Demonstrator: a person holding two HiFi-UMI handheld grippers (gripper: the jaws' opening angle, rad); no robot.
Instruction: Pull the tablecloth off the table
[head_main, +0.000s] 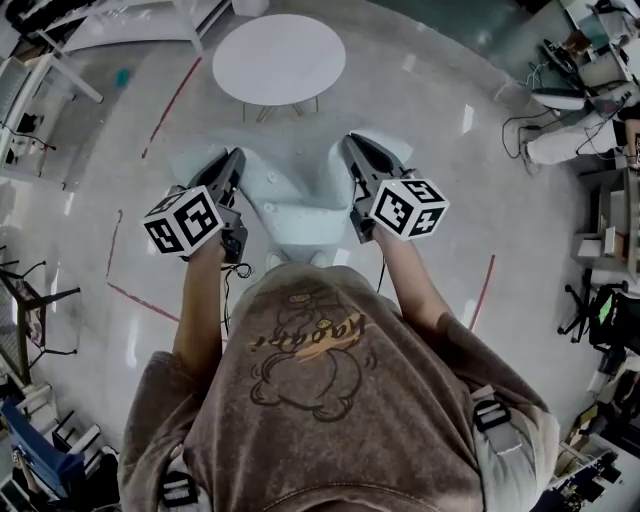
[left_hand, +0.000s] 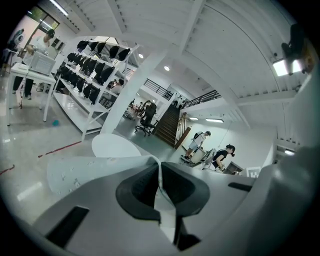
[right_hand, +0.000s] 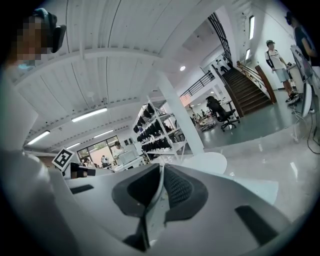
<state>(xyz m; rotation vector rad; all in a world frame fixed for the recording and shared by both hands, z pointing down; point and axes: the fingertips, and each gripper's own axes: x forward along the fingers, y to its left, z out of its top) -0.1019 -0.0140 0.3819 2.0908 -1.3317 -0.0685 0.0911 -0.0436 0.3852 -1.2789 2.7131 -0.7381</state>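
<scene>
Pale tablecloth (head_main: 300, 205) off the round white table (head_main: 280, 60), spread between both grippers over glossy floor (head_main: 450, 200), left gripper (head_main: 233, 160) and right gripper (head_main: 352, 145) each pinching a cloth edge, shirt lettering (head_main: 310, 335) unreadable, red floor tape (head_main: 170, 105) at both sides, open floor around.

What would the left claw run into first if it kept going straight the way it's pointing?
Beyond the tablecloth pinched in the left claw, probably the round white table, which stands ahead, slightly left. Depth is unclear, so it could pass beside it.
</scene>
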